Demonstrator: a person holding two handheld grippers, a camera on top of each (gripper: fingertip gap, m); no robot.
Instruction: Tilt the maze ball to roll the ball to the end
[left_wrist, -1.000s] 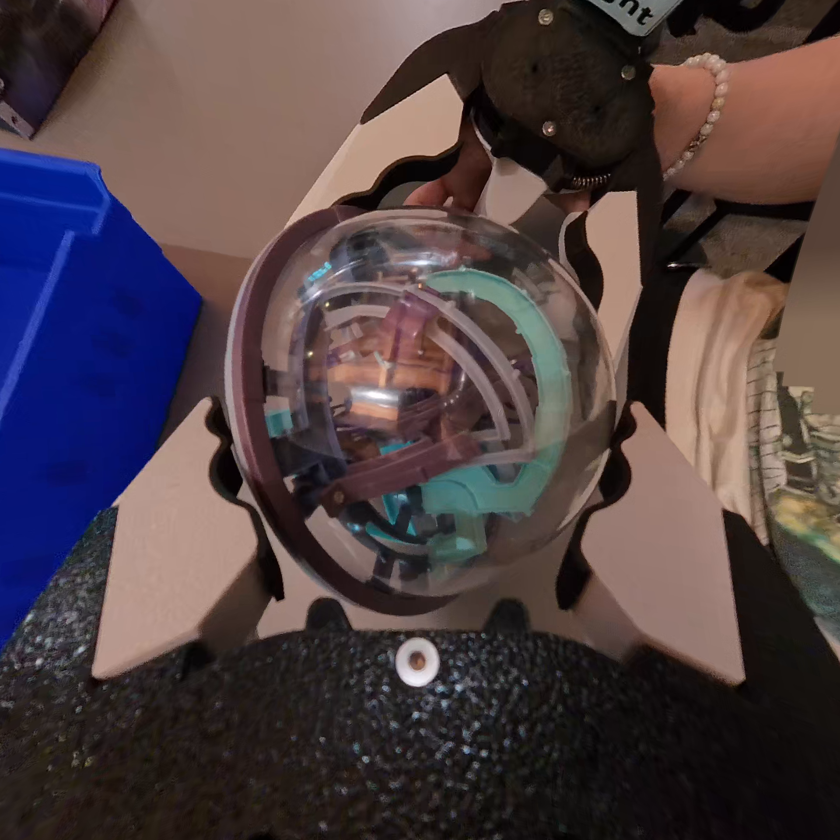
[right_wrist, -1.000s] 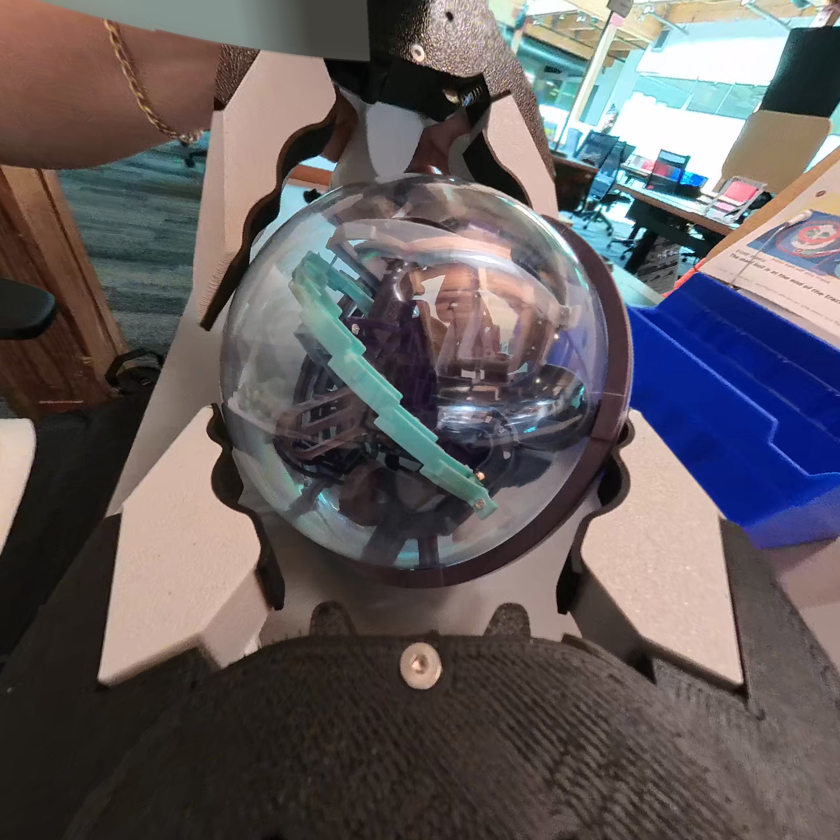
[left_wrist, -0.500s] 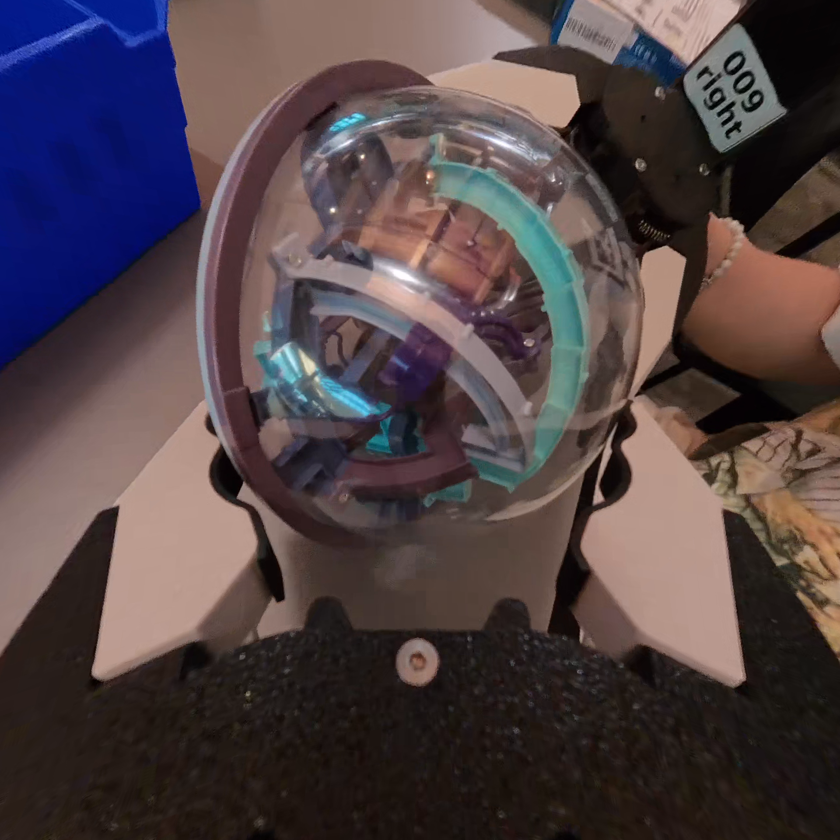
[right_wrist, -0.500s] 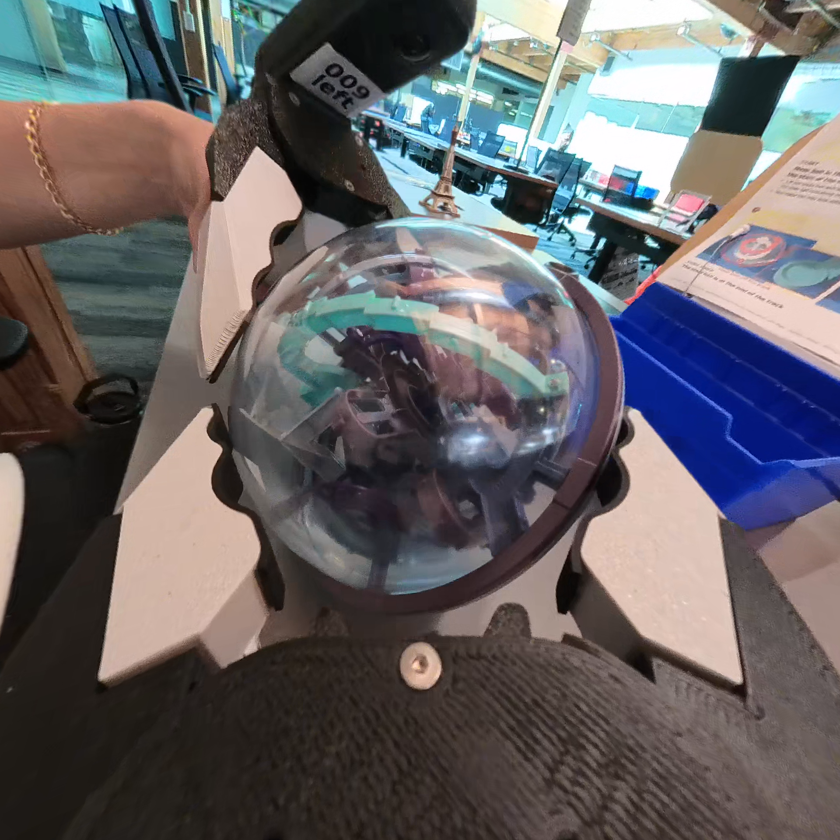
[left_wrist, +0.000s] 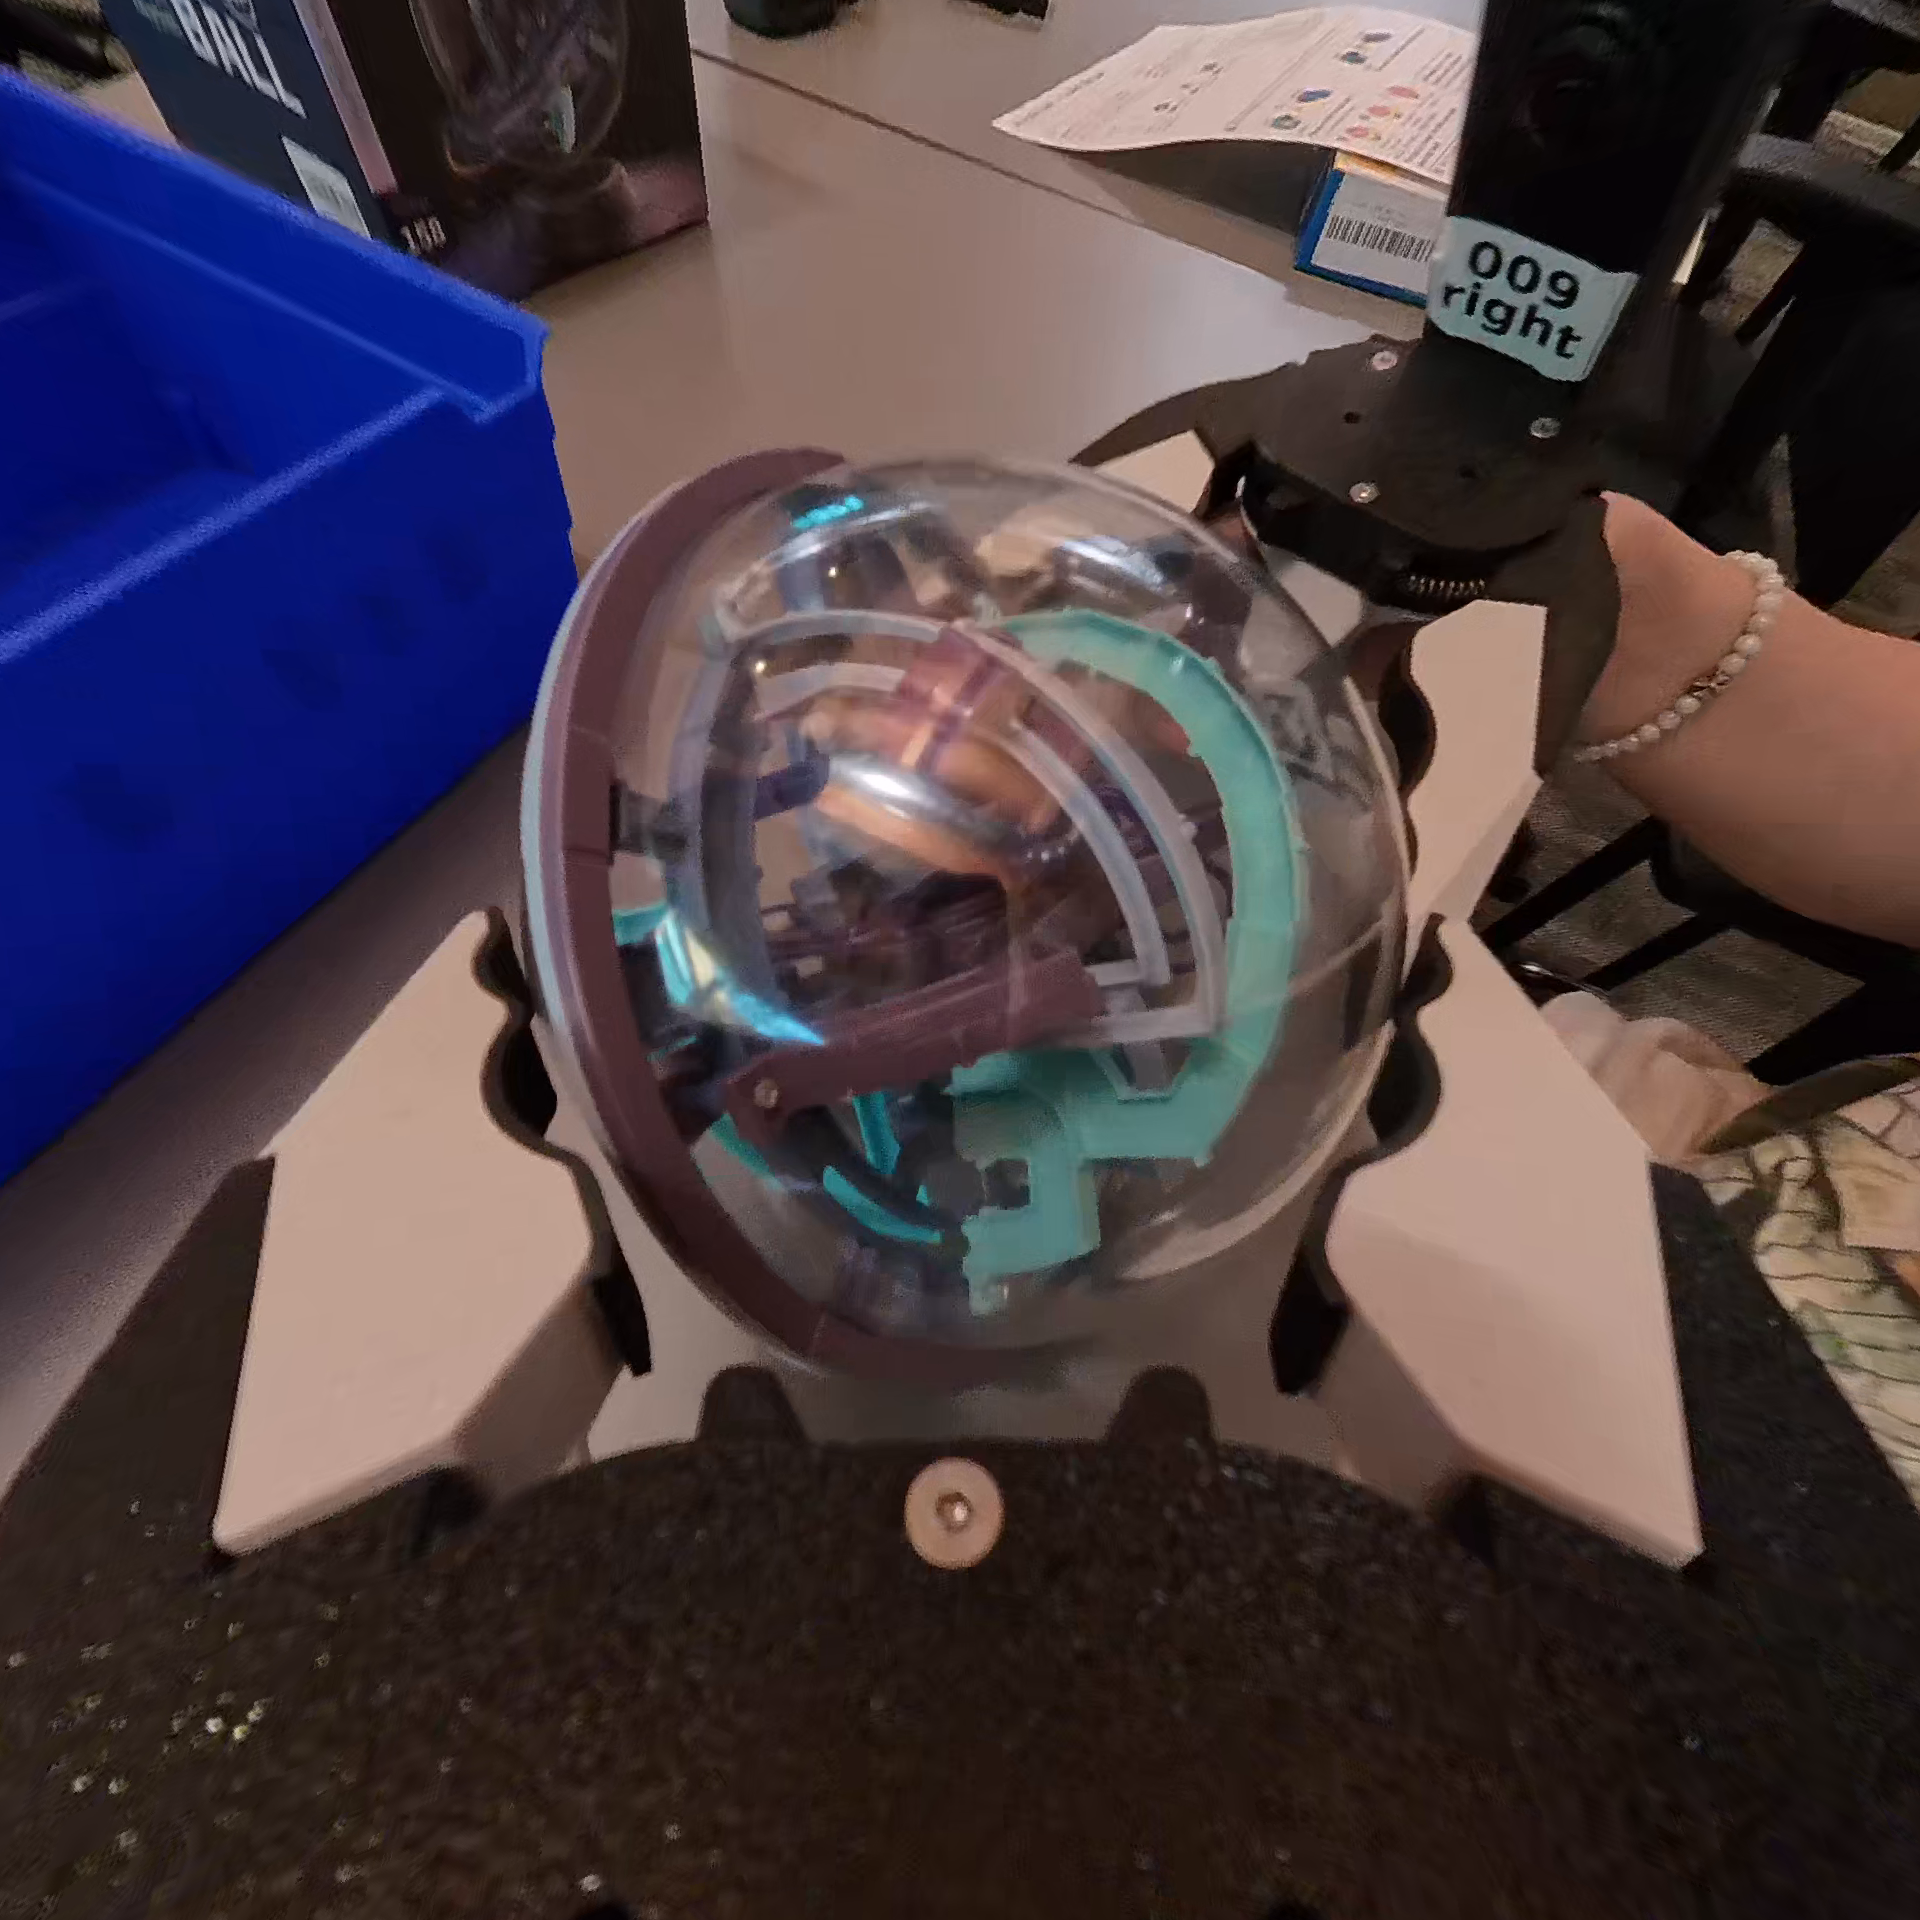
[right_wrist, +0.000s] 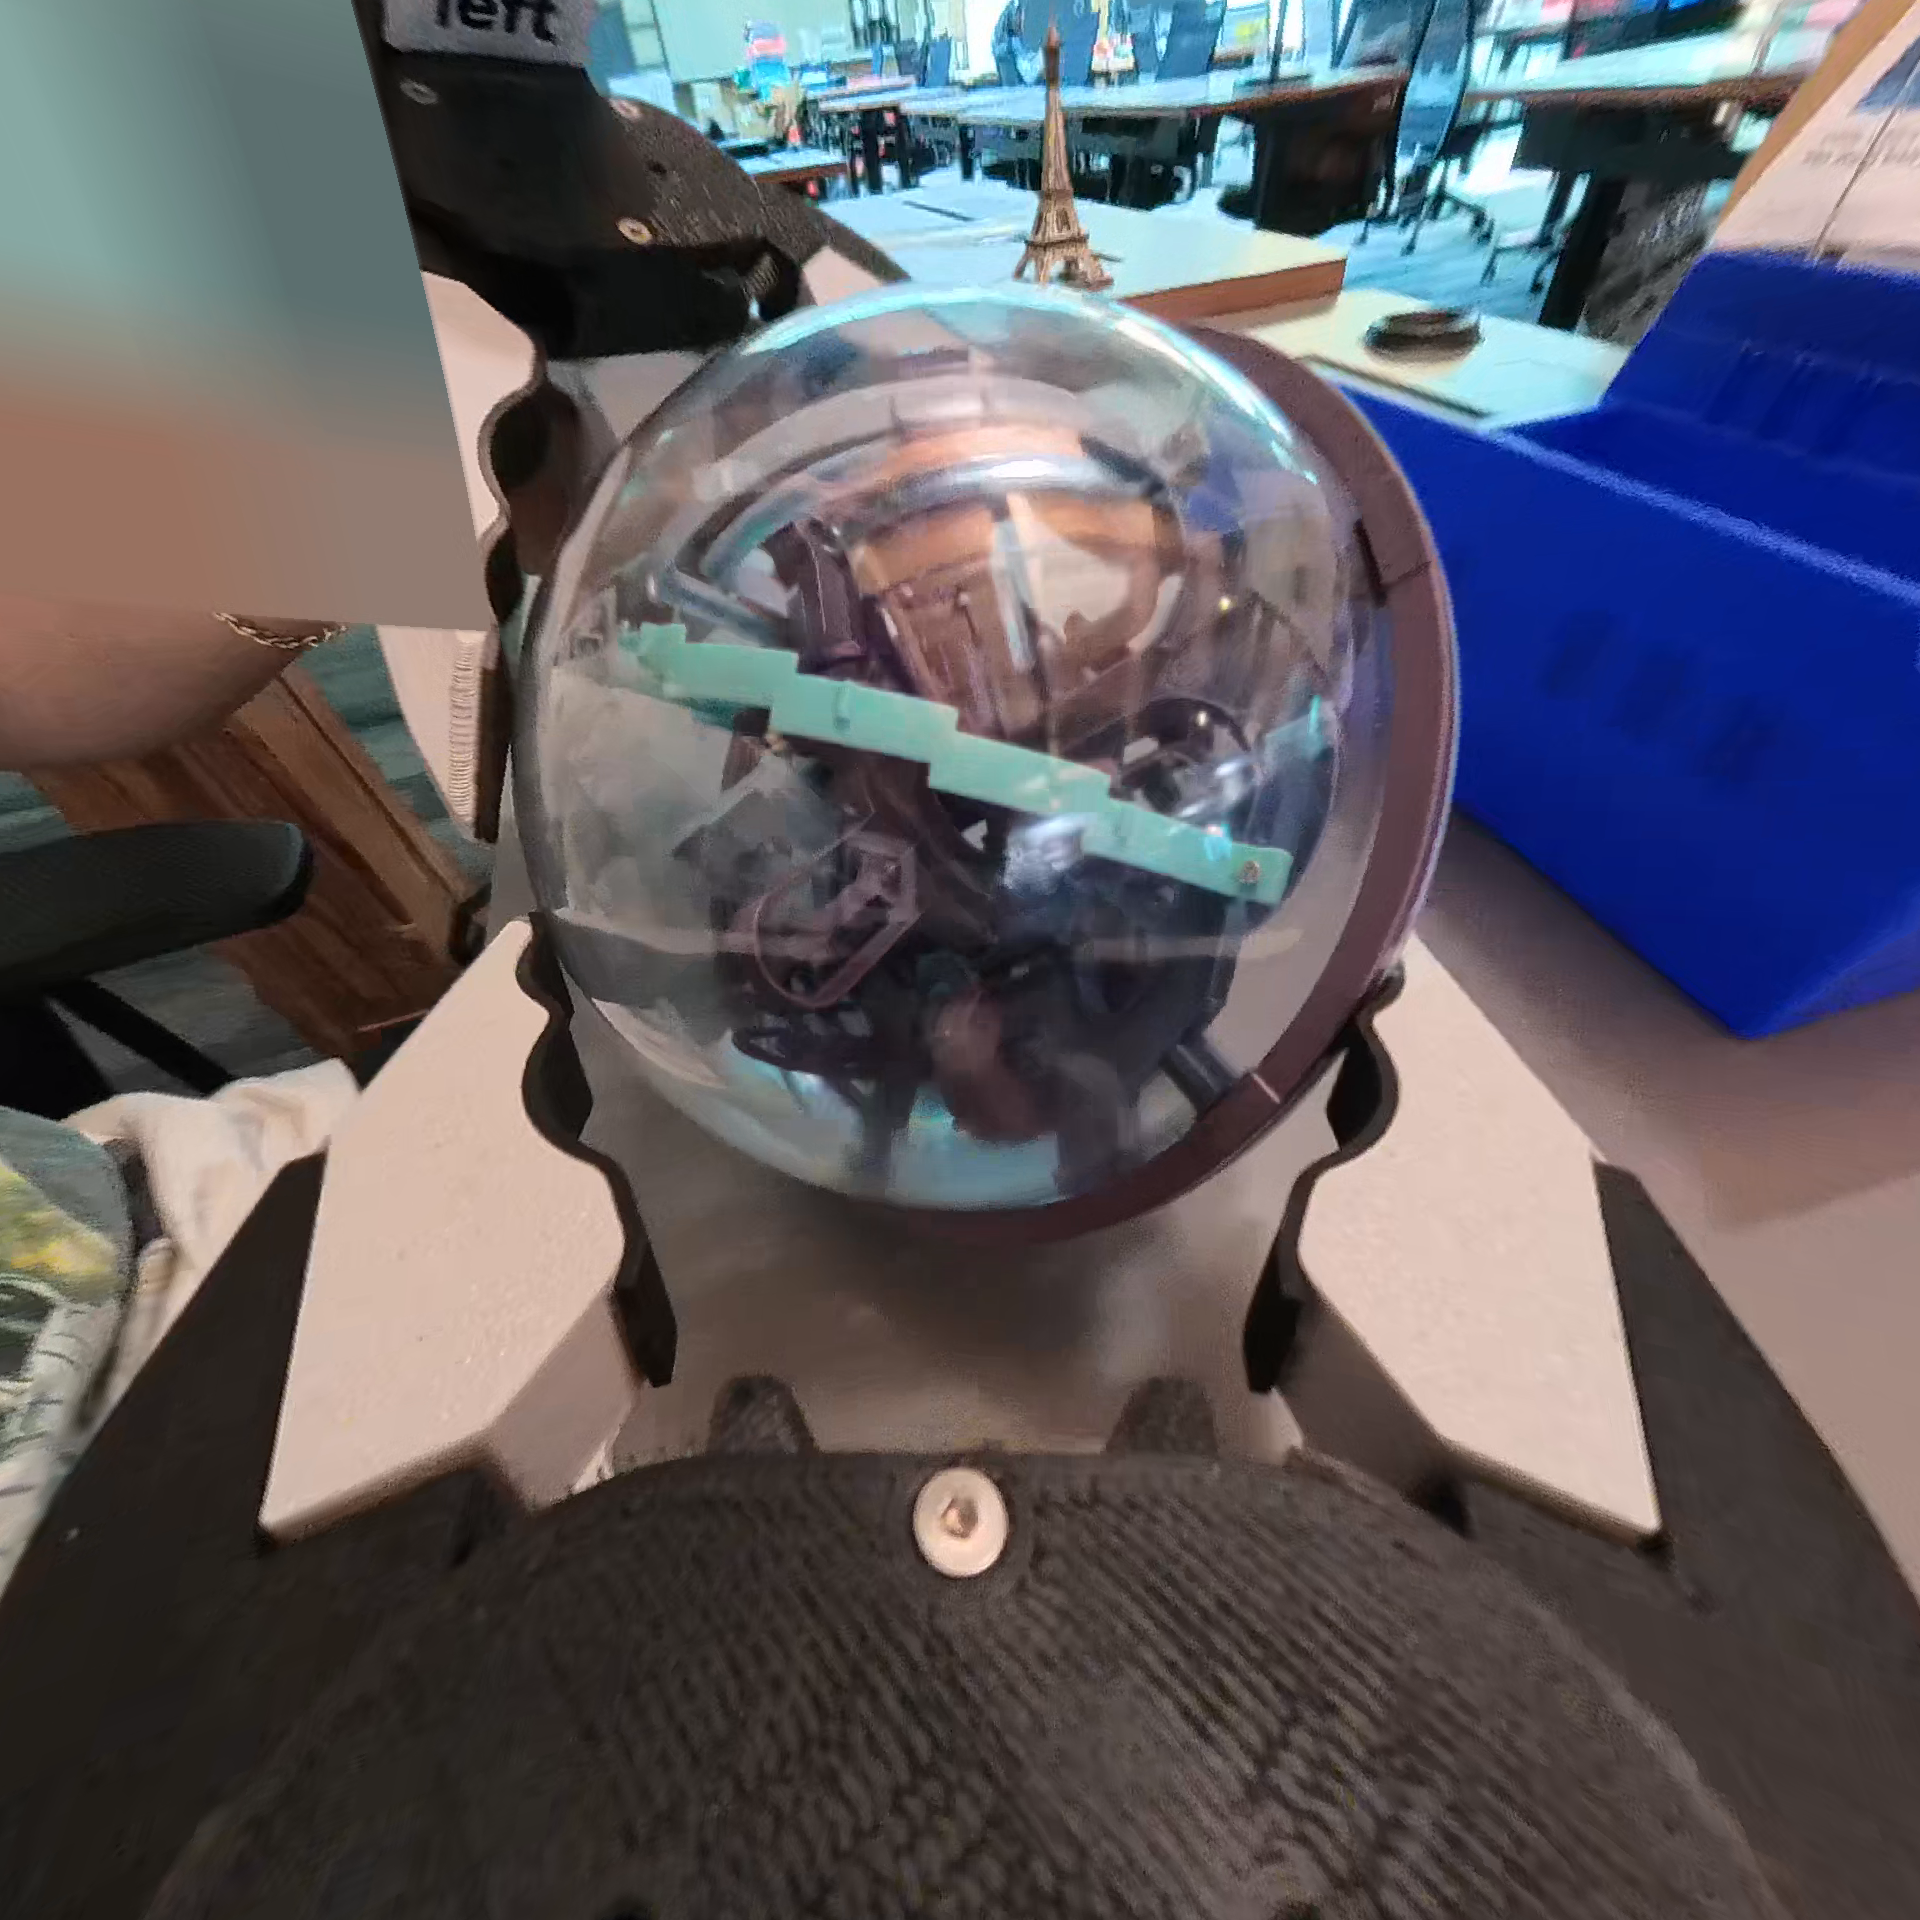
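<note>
Between my left gripper's (left_wrist: 961, 1049) two pale fingers (left_wrist: 416, 1195) sits the maze ball (left_wrist: 966, 914), seen from the left wrist camera. Fingers spread wide, their dark scalloped inner edges pressing the clear shell low on both sides. Dark purple seam ring (left_wrist: 582, 831) runs tilted down the left of the sphere; teal track (left_wrist: 1257, 862) curves down the right. Small rolling ball: cannot find it among the tracks, picture is slightly blurred. Right gripper (left_wrist: 1351, 644) comes in from the far side, touching the shell's upper right. Blue bin (left_wrist: 260, 582) stands near on the table (left_wrist: 935, 291), left of the ball; a dark box (left_wrist: 436, 114) and a printed sheet (left_wrist: 1247, 94) lie beyond.

From the right wrist camera: same ball (right_wrist: 966, 748) held between my right gripper's (right_wrist: 961, 1060) fingers, also spread wide, notches bearing on the lower shell and on the seam ring (right_wrist: 1403, 727) at right. Teal track (right_wrist: 956, 748) now reads as a stepped strip sloping down to the right. Left gripper's finger (right_wrist: 509, 623) touches the far left side. Small tower model (right_wrist: 1060, 197) stands on a table behind.

Judgement: shell is rigid, smooth and likely slippery; light, mostly hollow. Hard plastic may crack under squeeze. Best hold is opposing grips across the widest part, with the ring as a stop against sliding. Tilt slowly.
</note>
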